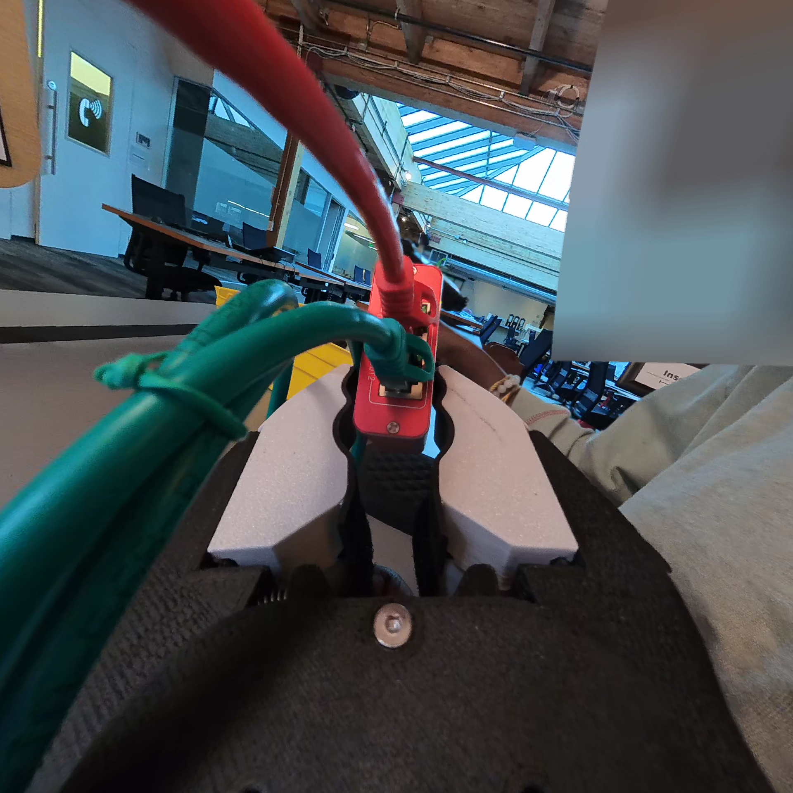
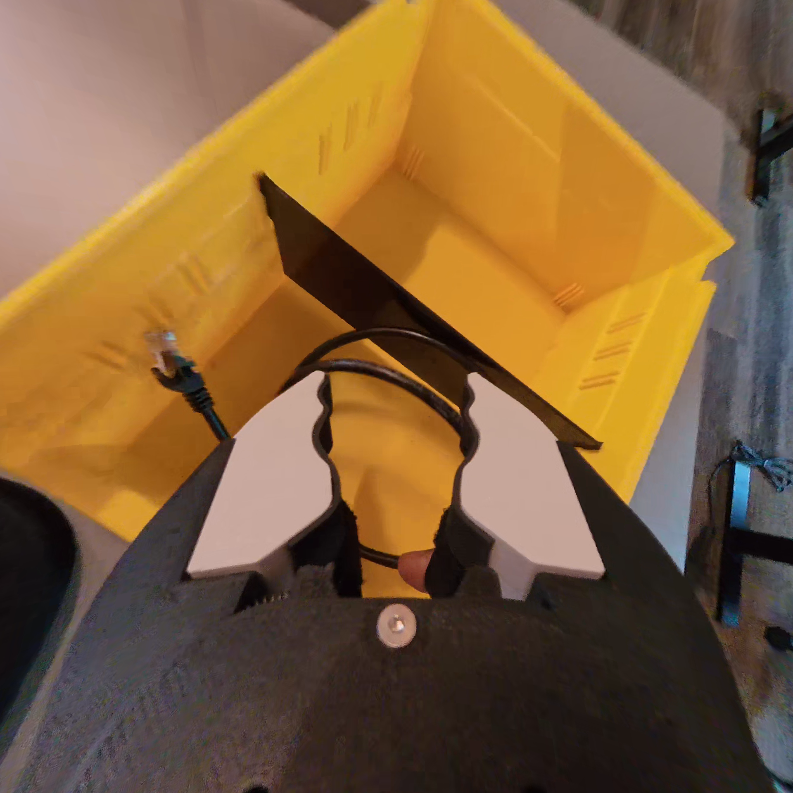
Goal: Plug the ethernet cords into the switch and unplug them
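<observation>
1. The left gripper [image 1: 392,412] is clamping a small red ethernet switch [image 1: 397,377] between its white fingers [image 1: 300,446], holding it upright and off the table so its port face is looking back at the camera.
2. A red ethernet cord [image 1: 326,141] is sitting plugged into the upper port, arcing up and out the top left of the left wrist view.
3. A green ethernet cord [image 1: 266,343] is going into the port just below it. It's bundled up with a green twist tie [image 1: 184,394] and draping down the left side of the gripper. The lowest port is showing bare.
4. Behind the switch, a person's hand and grey sleeve [image 1: 643,450] are reaching in from the right.
5. The right gripper [image 2: 397,401] is hovering over a yellow plastic bin [image 2: 472,150] with its fingers spread wide, gripping nothing.
6. A black ethernet cord [image 2: 412,386] is lying looped in the near compartment of the bin, on the gripper's side of a black divider [image 2: 343,274]. Its clear-tipped plug [image 2: 165,347] is pointing up near the left wall.
7. The far compartment is just showing yellow floor.
</observation>
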### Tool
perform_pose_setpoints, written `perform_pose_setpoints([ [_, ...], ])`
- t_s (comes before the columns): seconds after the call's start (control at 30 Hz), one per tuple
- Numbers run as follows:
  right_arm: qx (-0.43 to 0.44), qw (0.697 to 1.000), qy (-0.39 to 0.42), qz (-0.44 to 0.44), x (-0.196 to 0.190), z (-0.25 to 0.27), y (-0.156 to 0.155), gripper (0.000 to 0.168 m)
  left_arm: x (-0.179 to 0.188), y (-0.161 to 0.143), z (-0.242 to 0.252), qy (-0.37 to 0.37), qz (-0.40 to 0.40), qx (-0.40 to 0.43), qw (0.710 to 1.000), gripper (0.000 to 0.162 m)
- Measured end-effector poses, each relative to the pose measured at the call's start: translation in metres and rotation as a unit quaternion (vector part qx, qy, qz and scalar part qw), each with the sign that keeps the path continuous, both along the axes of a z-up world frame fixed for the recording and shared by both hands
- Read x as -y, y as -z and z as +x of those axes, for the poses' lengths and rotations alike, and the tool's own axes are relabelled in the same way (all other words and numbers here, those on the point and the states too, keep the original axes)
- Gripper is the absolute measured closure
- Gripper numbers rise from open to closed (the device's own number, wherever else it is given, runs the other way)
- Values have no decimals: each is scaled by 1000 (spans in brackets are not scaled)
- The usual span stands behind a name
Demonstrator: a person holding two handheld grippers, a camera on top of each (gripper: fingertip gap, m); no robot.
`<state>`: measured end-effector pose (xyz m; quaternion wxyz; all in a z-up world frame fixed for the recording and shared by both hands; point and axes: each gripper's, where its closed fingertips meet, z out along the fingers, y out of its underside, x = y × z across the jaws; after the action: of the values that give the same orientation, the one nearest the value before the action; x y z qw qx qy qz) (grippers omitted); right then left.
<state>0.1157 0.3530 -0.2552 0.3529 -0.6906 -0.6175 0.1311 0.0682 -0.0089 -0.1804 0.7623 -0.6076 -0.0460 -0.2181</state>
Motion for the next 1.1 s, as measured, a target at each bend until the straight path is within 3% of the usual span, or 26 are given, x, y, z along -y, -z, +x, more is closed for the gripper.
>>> perform_pose_setpoints([
  [0.13, 46, 998, 26, -20, -15, 0, 30, 109, -1, 1, 1, 0, -4, -2, 1000, 129],
  [0.5, 103, 993, 39, -38, -17, -2, 45, 109, -2, 5, 1, 4, -14, 3, 1000, 129],
  [0.63, 76, 996, 43, -16, -11, -1, 22, 98, -4, 8, -3, 1, -26, 19, 999, 129],
  [0.77, -28, 998, 41, 25, 5, 0, -34, 93, -3, 8, -6, 9, -23, 48, 999, 129],
  [0.87, -161, 986, -35, -7, 57, -14, -83, 100, -4, 11, -7, 11, -34, 52, 998, 129],
  [0.97, -262, 919, -256, -144, 172, -28, -120, 107, -10, 25, -2, 14, -88, 20, 996, 129],
  [1.1, -212, 828, -448, -260, 292, -21, -107, 112, -17, 43, 15, 51, -170, -39, 983, 129],
])
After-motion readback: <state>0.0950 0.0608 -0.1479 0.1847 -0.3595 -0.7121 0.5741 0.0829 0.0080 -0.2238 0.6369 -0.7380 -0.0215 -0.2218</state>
